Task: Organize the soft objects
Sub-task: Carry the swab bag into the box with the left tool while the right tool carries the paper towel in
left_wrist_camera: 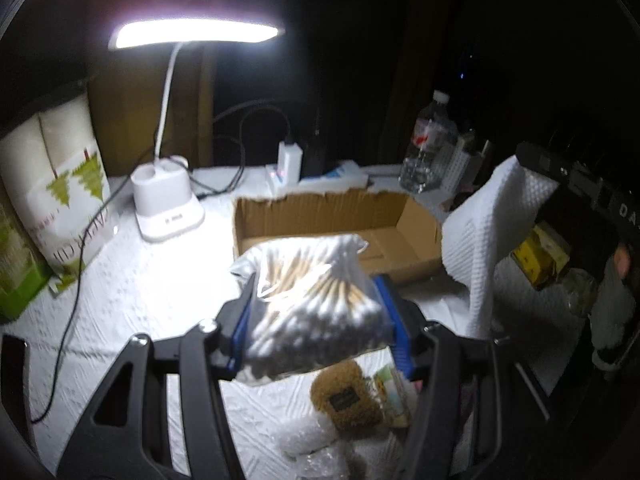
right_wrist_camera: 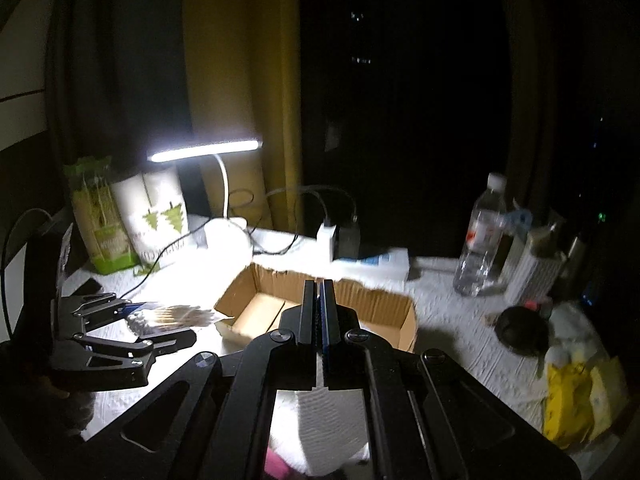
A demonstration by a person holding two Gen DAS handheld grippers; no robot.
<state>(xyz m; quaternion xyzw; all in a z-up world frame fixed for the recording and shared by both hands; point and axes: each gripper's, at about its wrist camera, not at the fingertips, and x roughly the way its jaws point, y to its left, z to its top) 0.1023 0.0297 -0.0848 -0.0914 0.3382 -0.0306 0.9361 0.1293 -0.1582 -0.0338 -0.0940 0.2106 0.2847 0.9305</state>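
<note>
My left gripper [left_wrist_camera: 320,308] is shut on a clear bag of cotton swabs [left_wrist_camera: 316,300] and holds it above the table, just in front of an open cardboard box [left_wrist_camera: 340,216]. From the right wrist view the left gripper [right_wrist_camera: 160,320] with the bag [right_wrist_camera: 172,316] sits left of the box [right_wrist_camera: 320,308]. My right gripper [right_wrist_camera: 319,292] is shut on a white waffle cloth [right_wrist_camera: 328,428] that hangs below the fingers. In the left wrist view the cloth [left_wrist_camera: 492,232] hangs at the right of the box.
A lit desk lamp [left_wrist_camera: 168,200] stands left of the box, with tissue packs [left_wrist_camera: 60,184] at the far left. A water bottle [left_wrist_camera: 428,148] stands behind right. A brown fuzzy item [left_wrist_camera: 344,396] and bubble wrap [left_wrist_camera: 312,444] lie near me. A yellow bag [right_wrist_camera: 572,400] lies right.
</note>
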